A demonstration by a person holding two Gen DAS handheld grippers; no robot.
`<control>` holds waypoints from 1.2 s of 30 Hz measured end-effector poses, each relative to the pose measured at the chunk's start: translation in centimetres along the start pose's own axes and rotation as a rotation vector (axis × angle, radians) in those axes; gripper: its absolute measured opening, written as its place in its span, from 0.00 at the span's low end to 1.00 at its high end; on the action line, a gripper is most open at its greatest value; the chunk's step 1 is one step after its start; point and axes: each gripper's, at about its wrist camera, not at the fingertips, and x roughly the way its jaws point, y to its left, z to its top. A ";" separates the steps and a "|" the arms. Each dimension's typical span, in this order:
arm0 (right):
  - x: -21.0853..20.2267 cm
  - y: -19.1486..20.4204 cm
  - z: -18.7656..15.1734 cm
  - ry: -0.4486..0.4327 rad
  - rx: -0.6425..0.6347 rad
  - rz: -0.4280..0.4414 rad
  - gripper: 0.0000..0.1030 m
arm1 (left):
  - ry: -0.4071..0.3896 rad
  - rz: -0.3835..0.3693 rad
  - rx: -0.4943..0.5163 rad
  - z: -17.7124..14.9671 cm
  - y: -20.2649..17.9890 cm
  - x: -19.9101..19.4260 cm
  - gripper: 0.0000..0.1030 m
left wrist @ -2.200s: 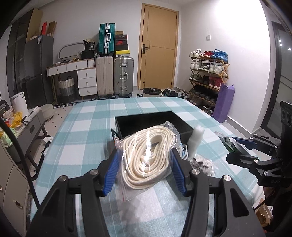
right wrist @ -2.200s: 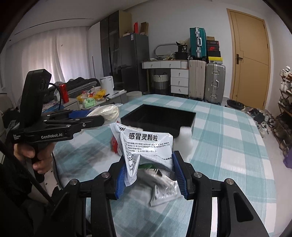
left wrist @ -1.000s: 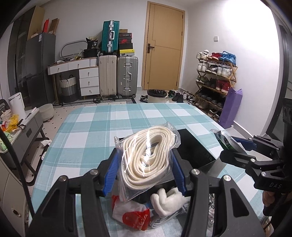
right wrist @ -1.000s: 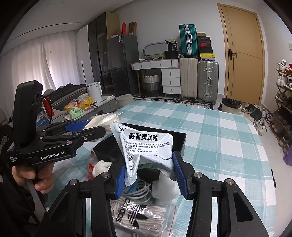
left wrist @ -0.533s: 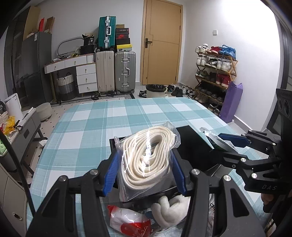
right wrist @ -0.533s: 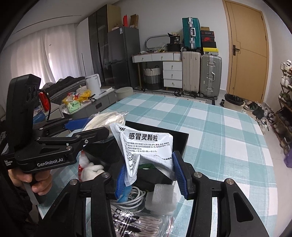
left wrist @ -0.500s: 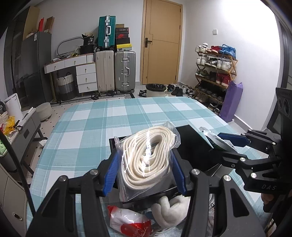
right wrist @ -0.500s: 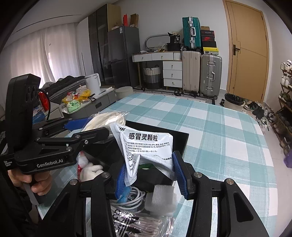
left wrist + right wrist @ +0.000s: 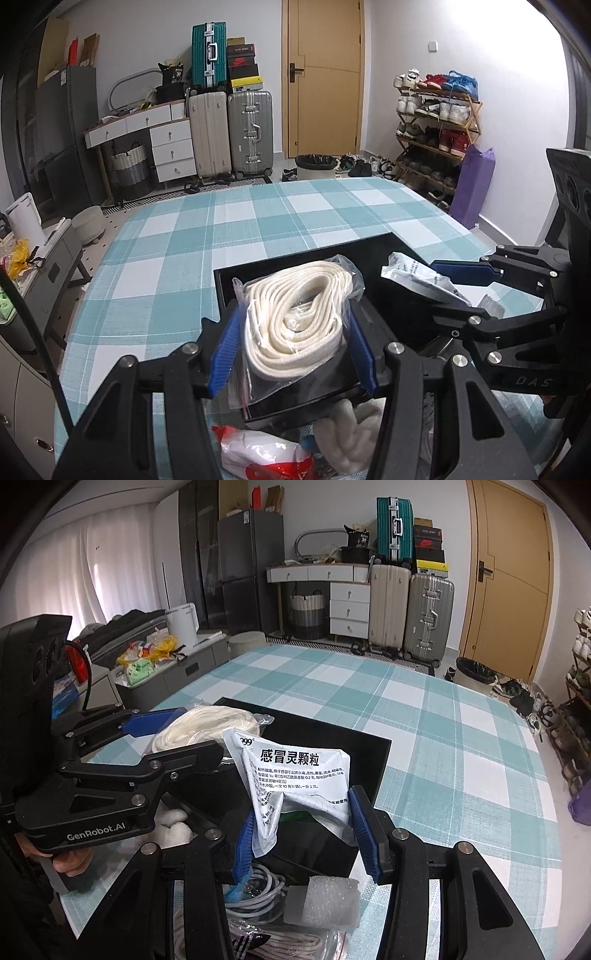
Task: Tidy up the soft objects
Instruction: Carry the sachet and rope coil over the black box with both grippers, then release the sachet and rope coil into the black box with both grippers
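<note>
My left gripper (image 9: pixel 291 350) is shut on a clear bag of coiled white rope (image 9: pixel 295 317) and holds it over the near left part of a black tray (image 9: pixel 325 254). My right gripper (image 9: pixel 308 830) is shut on a white medicine sachet (image 9: pixel 299 775) with black print, held above the same tray (image 9: pixel 369 760). The right gripper also shows in the left wrist view (image 9: pixel 461 291) with the sachet (image 9: pixel 417 275). The left gripper with the rope bag (image 9: pixel 207 723) shows in the right wrist view (image 9: pixel 162 734).
Near the tray's front edge lie a red-and-white packet (image 9: pixel 262 454), a white cloth (image 9: pixel 351 432), a white cable (image 9: pixel 258 890), a bubble-wrap piece (image 9: pixel 328 897) and a bag of laces (image 9: pixel 288 941). The teal checked tablecloth (image 9: pixel 258 214) stretches beyond.
Both grippers have moved forward and lower over the black tray with their bags still held. The clutter near the tray's front edge has slid down in view.
</note>
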 end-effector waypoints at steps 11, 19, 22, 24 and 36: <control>1.8 0.3 0.4 0.089 -0.017 0.004 0.46 | 0.051 0.006 0.030 -0.7 -0.6 1.2 0.52; 1.5 0.4 0.2 0.112 -0.007 -0.012 0.46 | 0.048 -0.013 0.051 -0.9 -0.8 0.6 0.53; 1.2 0.2 0.0 0.088 -0.007 -0.006 0.49 | 0.048 -0.024 0.046 -1.0 -0.7 0.3 0.54; 0.5 0.4 -0.2 0.054 -0.016 -0.006 0.67 | 0.038 -0.037 0.038 -1.0 -0.5 -0.1 0.62; -5.3 -0.2 -1.7 -0.092 0.004 -0.090 0.99 | -0.077 -0.022 -0.012 -1.4 0.6 -4.3 1.00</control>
